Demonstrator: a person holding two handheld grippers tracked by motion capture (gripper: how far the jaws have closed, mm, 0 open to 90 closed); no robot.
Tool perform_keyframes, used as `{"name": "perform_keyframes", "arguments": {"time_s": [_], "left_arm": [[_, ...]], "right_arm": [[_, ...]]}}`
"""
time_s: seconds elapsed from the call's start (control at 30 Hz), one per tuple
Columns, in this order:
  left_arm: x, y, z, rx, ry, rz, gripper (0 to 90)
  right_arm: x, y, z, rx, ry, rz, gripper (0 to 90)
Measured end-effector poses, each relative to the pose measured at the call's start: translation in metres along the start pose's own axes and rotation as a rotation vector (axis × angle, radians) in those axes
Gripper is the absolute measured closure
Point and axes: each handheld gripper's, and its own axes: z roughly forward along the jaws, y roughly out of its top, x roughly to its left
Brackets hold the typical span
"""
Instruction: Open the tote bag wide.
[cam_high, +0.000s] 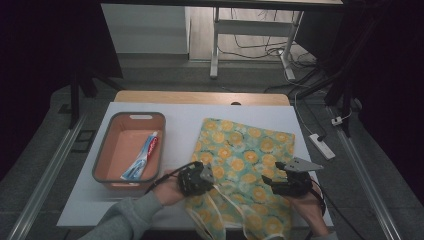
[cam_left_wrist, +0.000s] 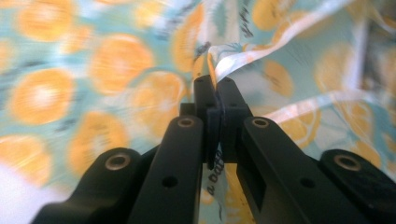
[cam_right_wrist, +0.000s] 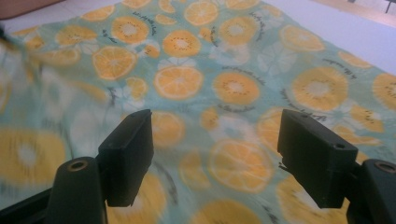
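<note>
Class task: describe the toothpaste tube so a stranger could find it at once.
Start at the white table, then its left side, where an orange basket with a grey rim sits. The toothpaste tube lies inside, white, red and blue, unlike the orange-print cloth bag beside it.

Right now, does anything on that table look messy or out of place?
Only the orange-print cloth: it lies askew, its near edge bunched where the left gripper pinches it. The toothpaste tube rests neatly inside the basket.

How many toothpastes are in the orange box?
1. The toothpaste tube lies slantwise on the floor of the orange box, toward its right side. Nothing else shows inside it.
</note>
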Motion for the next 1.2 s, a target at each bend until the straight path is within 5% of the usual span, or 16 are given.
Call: {"name": "perform_keyframes", "arguments": {"time_s": [0.03, 0.17, 0.27, 0.37, 0.5, 0.6, 0.67, 0.73, 0.87, 1.03, 1.2], "left_arm": [[0.0, 0.0, 0.0, 0.0, 0.0, 0.0, 88.5], [0.03, -0.006, -0.021, -0.026, 0.111, -0.059, 88.5], [0.04, -0.009, -0.027, -0.05, 0.11, -0.094, 88.4], [0.044, -0.012, -0.026, -0.048, 0.109, -0.108, 88.4], [0.046, -0.013, -0.024, -0.046, 0.1, -0.106, 88.4], [0.046, -0.012, -0.023, -0.05, 0.094, -0.106, 88.4], [0.046, -0.013, -0.024, -0.053, 0.09, -0.105, 88.4], [0.047, -0.014, -0.025, -0.063, 0.078, -0.112, 88.4], [0.049, -0.017, -0.027, -0.072, 0.058, -0.122, 88.2], [0.052, -0.021, -0.032, -0.095, 0.043, -0.136, 88.2], [0.058, -0.026, -0.042, -0.143, 0.024, -0.172, 88.0]], "right_arm": [[0.0, 0.0, -0.001, -0.003, -0.004, 0.0, 27.3], [0.0, 0.002, -0.003, -0.013, -0.002, 0.0, 27.6], [0.008, 0.007, -0.004, -0.025, 0.034, -0.004, 27.9], [0.033, 0.022, -0.008, -0.032, 0.147, -0.027, 27.6], [0.083, 0.037, -0.006, 0.036, 0.261, -0.152, 26.9], [0.108, 0.036, 0.004, 0.097, 0.326, -0.18, 26.6], [0.118, 0.032, 0.013, 0.149, 0.318, -0.2, 27.3], [0.122, 0.027, 0.022, 0.193, 0.312, -0.206, 35.4], [0.124, 0.022, 0.033, 0.242, 0.338, -0.21, 85.3], [0.126, 0.04, 0.017, 0.124, 0.316, -0.268, 90.0], [0.101, 0.067, -0.006, -0.051, 0.239, -0.216, 90.0]]}}
